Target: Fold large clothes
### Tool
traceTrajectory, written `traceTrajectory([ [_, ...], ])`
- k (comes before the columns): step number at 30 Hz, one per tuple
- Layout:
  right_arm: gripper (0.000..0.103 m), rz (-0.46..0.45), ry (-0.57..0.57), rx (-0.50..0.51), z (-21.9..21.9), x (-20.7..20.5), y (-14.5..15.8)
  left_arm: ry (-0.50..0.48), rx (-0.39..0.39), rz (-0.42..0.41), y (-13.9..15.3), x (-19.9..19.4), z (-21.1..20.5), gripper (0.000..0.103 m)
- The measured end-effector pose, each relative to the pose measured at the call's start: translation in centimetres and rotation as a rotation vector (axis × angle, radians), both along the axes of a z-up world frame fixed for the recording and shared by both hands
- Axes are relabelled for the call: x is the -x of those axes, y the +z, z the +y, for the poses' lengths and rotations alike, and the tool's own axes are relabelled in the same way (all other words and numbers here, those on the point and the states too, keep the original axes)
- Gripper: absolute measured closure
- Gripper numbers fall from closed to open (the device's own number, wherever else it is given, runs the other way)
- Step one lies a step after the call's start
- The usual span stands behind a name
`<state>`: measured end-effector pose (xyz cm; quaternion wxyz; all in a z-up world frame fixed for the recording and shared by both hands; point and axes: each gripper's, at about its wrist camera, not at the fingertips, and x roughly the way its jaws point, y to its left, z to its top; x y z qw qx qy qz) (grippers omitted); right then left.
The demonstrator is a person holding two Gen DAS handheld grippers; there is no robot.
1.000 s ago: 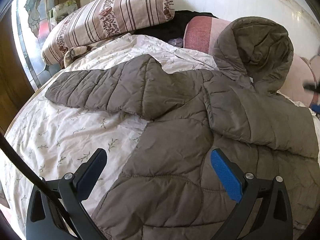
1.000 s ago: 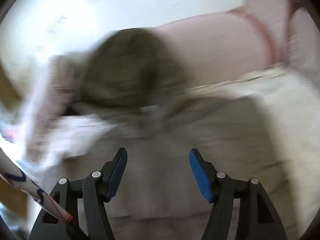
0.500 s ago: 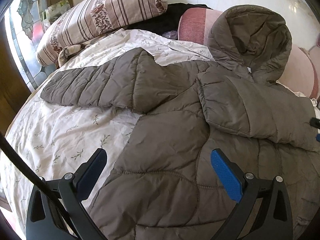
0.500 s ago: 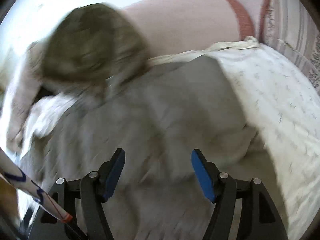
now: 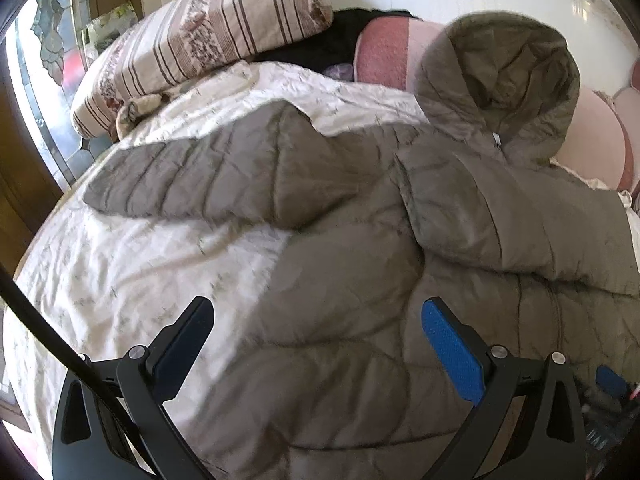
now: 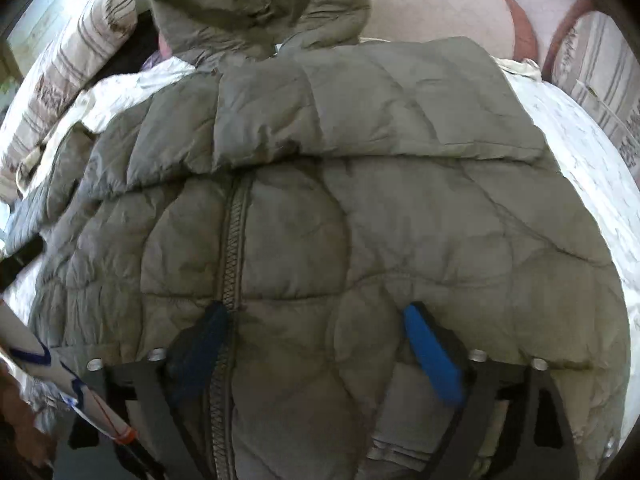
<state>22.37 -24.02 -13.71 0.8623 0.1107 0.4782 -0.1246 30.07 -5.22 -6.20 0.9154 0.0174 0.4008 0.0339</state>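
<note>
No readable text, label, brand, number or sign in either view. Bottom right corner of the left wrist view: a dark object (image 5: 604,436) carries what may be pale lettering, too blurred and small to make out. Lower left of the right wrist view: a white strip (image 6: 60,380) bears blue and red line markings, but these form no legible characters.

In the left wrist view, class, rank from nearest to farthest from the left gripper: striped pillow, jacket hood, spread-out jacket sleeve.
1. Outstretched grey quilted sleeve, mid-left.
2. Grey hood, upper right.
3. Striped floral pillow, top left.
</note>
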Motion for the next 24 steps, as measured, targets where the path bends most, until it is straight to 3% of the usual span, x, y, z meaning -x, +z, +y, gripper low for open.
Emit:
traceTrajectory([
  [3, 0.007, 0.000, 0.014, 0.051, 0.7, -0.2, -0.3, 0.024, 0.005, -0.026, 1.1, -1.2, 2.2, 0.000],
  [7, 0.007, -0.007, 0.021, 0.027, 0.6, -0.2, -0.4, 0.123, 0.046, -0.028, 1.6, -3.5, 7.3, 0.000],
  [13, 0.007, -0.008, 0.023, 0.034, 0.1, 0.6, -0.1, 0.339, 0.216, -0.025, 1.2, -6.7, 19.6, 0.000],
  [16, 0.007, -0.008, 0.023, 0.039, 0.2, 0.6, -0.1, 0.388, 0.330, -0.042, 0.7, -7.4, 25.3, 0.013],
  [18, 0.007, -0.007, 0.022, 0.042, 0.2, 0.7, -0.1, 0.402, 0.401, -0.039, 0.1, -7.9, 28.5, 0.031],
  [24, 0.007, -0.004, 0.023, 0.047, 0.2, 0.6, -0.1, 0.483, 0.545, -0.019, -2.4, -9.1, 34.9, 0.052],
])
